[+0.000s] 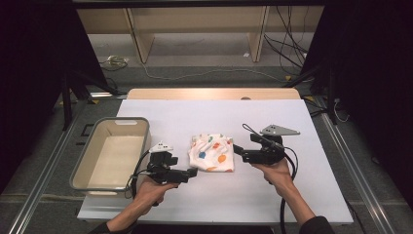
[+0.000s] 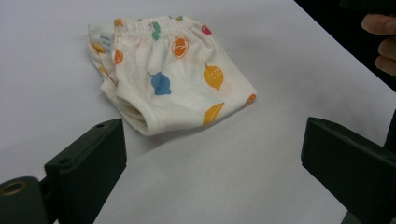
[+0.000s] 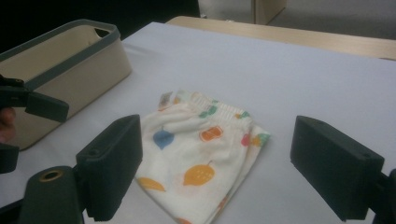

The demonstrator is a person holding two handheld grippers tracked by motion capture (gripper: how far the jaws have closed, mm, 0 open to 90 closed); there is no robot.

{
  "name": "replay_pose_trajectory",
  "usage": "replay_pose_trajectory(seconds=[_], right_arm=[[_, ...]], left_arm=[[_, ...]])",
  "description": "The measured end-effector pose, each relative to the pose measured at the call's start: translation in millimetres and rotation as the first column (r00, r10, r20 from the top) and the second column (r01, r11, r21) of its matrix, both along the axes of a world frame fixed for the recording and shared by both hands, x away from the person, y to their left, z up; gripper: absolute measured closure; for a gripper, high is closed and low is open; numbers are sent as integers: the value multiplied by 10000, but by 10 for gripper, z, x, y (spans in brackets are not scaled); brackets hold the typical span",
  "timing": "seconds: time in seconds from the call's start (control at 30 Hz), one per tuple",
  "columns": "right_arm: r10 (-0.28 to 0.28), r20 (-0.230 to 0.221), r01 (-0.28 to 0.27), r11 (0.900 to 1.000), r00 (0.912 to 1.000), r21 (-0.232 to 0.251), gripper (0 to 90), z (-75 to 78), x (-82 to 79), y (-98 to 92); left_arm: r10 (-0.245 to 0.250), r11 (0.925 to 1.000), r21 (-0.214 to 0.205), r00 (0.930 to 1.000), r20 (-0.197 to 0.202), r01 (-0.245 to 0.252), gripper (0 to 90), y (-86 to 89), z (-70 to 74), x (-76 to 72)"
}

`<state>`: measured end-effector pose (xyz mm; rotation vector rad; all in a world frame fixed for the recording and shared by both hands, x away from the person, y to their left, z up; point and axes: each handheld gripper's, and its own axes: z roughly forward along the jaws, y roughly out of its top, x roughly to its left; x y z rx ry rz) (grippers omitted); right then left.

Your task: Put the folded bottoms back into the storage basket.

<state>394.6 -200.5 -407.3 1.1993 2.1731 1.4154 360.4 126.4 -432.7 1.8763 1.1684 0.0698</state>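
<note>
A folded pair of white child's underpants (image 1: pixel 212 152) with coloured fruit prints lies in the middle of the white table. My left gripper (image 1: pixel 193 172) sits just off its near left corner, jaws wide open and empty. In the left gripper view the underpants (image 2: pixel 173 79) lie ahead of the open left gripper (image 2: pixel 212 158), apart from it. My right gripper (image 1: pixel 237 150) points at the cloth's right edge, open and empty. In the right gripper view the underpants (image 3: pixel 201 149) lie between and beyond the spread jaws of the right gripper (image 3: pixel 217 165).
A beige bin with a grey rim (image 1: pixel 80 165) stands empty at the table's left edge, also seen in the right gripper view as the bin (image 3: pixel 70 46). A wooden strip (image 1: pixel 214 93) runs along the table's far edge. Cables lie on the floor beyond.
</note>
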Motion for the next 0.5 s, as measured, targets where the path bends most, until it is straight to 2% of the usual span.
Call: replay_pose_trajectory(seconds=[0.03, 0.07, 0.1, 0.17, 0.3, 0.4, 0.5], right_arm=[[14, -35, -14, 10000, 10000, -16, 174, -7, 26, 6], [21, -100, -22, 10000, 9999, -31, 175, -13, 49, 15], [21, -100, -22, 10000, 9999, -31, 175, -13, 49, 15], [64, -198, -66, 9999, 9998, -85, 177, -27, 116, 36], [86, -307, -89, 9999, 9995, -119, 179, -44, 168, 51], [112, -553, -115, 9999, 9984, -56, 182, -72, 233, 56], [63, -608, -67, 10000, 9981, -55, 184, -81, 263, 55]], left_arm=[[0, 10000, 0, 10000, 0, 0, 68, 0, 0, 0], [135, 9999, -30, 9996, -251, -136, 68, -11, -23, 31], [135, 9999, -30, 9996, -251, -136, 69, -11, -23, 31], [115, 9998, -154, 9982, -581, -124, 70, -16, -37, 56], [253, 9997, -1, 9971, -718, -253, 70, -31, -51, 82], [494, 9988, -10, 9930, -1075, -497, 74, -33, -79, 127], [556, 9984, -17, 9910, -1218, -562, 79, -33, -98, 149]])
